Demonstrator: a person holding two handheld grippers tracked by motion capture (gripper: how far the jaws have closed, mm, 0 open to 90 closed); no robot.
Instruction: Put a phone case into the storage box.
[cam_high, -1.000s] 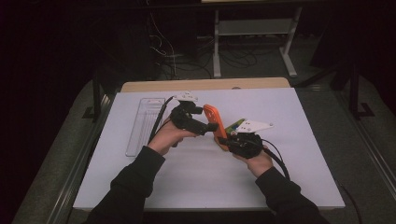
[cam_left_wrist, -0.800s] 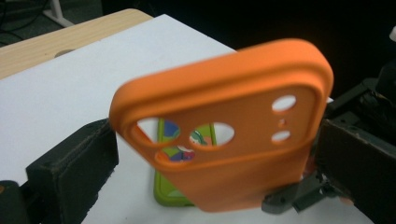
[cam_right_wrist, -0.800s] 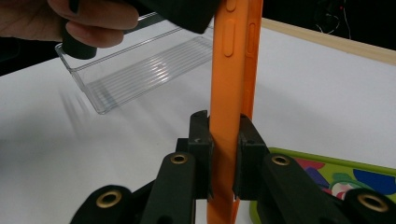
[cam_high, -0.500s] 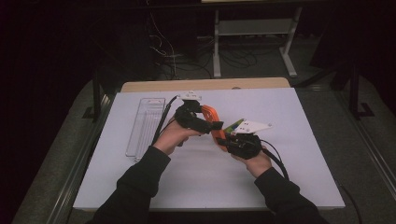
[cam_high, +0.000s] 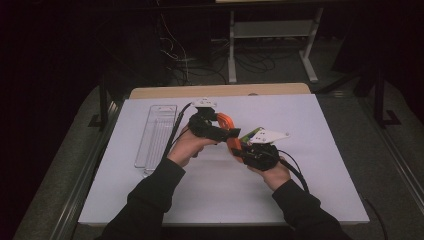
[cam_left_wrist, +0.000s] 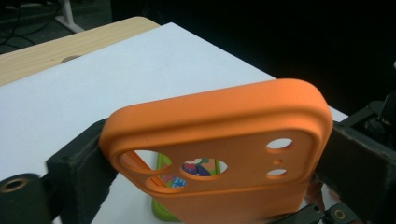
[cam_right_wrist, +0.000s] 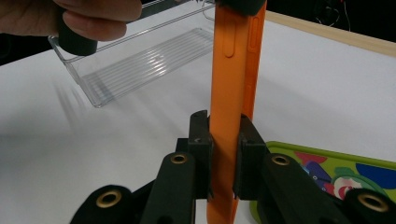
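The orange phone case (cam_left_wrist: 219, 154) hangs in the air above the white table (cam_high: 320, 130), spanned between the two tools, with a clear plastic tray (cam_high: 156, 134) lying well to the left. The right tool (cam_right_wrist: 223, 140) pinches the case by its thin edge, jaws drawn narrow and tight on it. The left tool (cam_left_wrist: 219, 154) brackets the camera end across its full width, one black jaw at each side; its jaws have just been closing on the case, and they look to be touching both edges, though how firmly is hard to tell. The main risk is a tug between two grips on soft, springy material: if one hand twists or pulls before the other lets go, the case could bend, spring out sideways and drop to the table. The left tool's hold sits on rounded corners, so it may slide off under any pull. Directly below lies a green patterned case (cam_right_wrist: 336, 172), which a falling case would strike or shove.
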